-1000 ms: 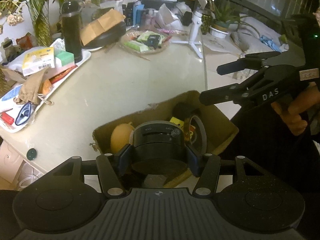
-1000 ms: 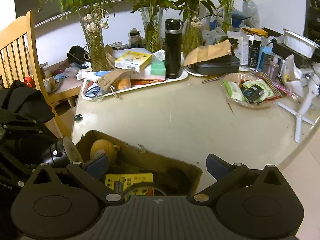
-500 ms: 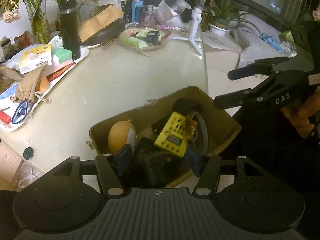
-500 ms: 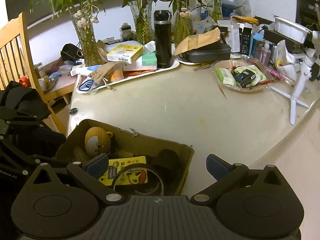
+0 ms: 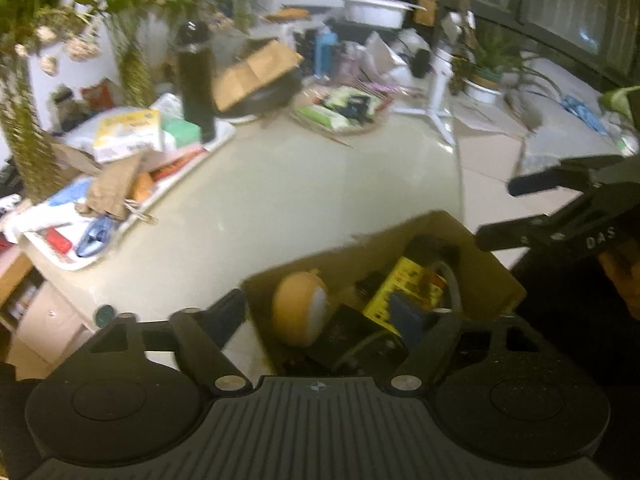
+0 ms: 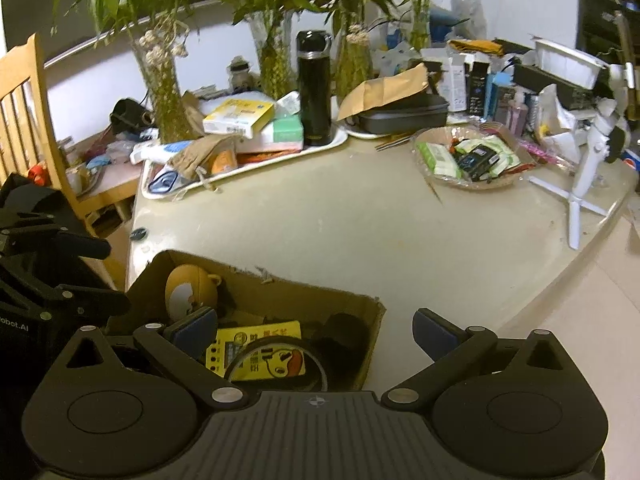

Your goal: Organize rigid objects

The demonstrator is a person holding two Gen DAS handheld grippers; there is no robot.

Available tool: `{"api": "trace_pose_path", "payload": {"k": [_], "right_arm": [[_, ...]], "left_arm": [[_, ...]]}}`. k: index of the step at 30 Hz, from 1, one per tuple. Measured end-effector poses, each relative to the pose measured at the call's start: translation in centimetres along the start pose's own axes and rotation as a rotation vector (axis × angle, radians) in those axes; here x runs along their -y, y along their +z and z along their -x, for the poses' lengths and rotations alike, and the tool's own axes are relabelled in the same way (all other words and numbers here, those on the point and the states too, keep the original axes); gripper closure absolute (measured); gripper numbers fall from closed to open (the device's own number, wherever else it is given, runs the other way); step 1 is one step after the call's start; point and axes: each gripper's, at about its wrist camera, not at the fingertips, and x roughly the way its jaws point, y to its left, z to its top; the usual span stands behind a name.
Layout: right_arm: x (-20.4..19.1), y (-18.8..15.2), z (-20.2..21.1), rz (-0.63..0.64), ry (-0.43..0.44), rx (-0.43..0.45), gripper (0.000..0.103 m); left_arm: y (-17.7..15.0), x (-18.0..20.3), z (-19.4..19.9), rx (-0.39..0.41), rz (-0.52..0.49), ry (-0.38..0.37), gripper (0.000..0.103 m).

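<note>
A brown cardboard box sits at the table's near edge. In it lie an orange bear-shaped toy, a yellow device, a tape roll and dark objects, one a black cylinder. My left gripper is open and empty, just above the box's near side. My right gripper is open and empty over the box's right end. It also shows in the left wrist view, and the left one in the right wrist view.
A white tray with boxes and a black flask stands at the back. A woven dish of packets, a white tripod, plant vases and a wooden chair surround the beige table.
My left gripper held a black cylinder over the box, let it go into the box and opened wide. It has since pulled back and shifted left. My right gripper stayed open.
</note>
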Motion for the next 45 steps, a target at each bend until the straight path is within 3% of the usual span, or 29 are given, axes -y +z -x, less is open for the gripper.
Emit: {"api": "trace_pose_path", "payload": {"k": [4, 8, 15, 19, 26, 31, 37, 45], "right_arm": [[-0.6, 0.0, 0.0, 0.004, -0.05, 0.009, 0.0], [-1.3, -0.1, 0.0, 0.021, -0.112, 0.009, 0.0], [-2.6, -0.2, -0.5, 0.067, -0.266, -0.015, 0.0], [-3.8, -0.7, -0.5, 0.145, -0.35, 0.003, 0.0], [-4.6, -0.9, -0.2, 0.139, -0.376, -0.004, 0.0], [-4.1, -0.8, -0.1, 0.018, -0.367, -0.086, 0.0], [-3.8, -1.2, -0.3, -0.039, -0.3, -0.178, 0.0], [-3.5, -3.0, -0.9, -0.098, -0.209, -0.276, 0.0]], "left_arm": [[-0.1, 0.1, 0.4, 0.054, 0.005, 0.073, 0.008], [0.0, 0.0, 0.1, 0.028, 0.021, 0.12, 0.0], [-0.1, -0.5, 0.2, 0.002, 0.053, 0.194, 0.0], [-0.1, 0.0, 0.3, -0.026, 0.022, 0.236, 0.0], [0.0, 0.4, 0.5, -0.052, 0.013, 0.283, 0.0], [0.0, 0.2, 0.6, -0.092, 0.07, 0.263, 0.0], [-0.2, -0.7, 0.2, -0.205, 0.174, 0.207, 0.0], [-1.9, -0.1, -0.3, -0.289, 0.175, 0.167, 0.0]]}}
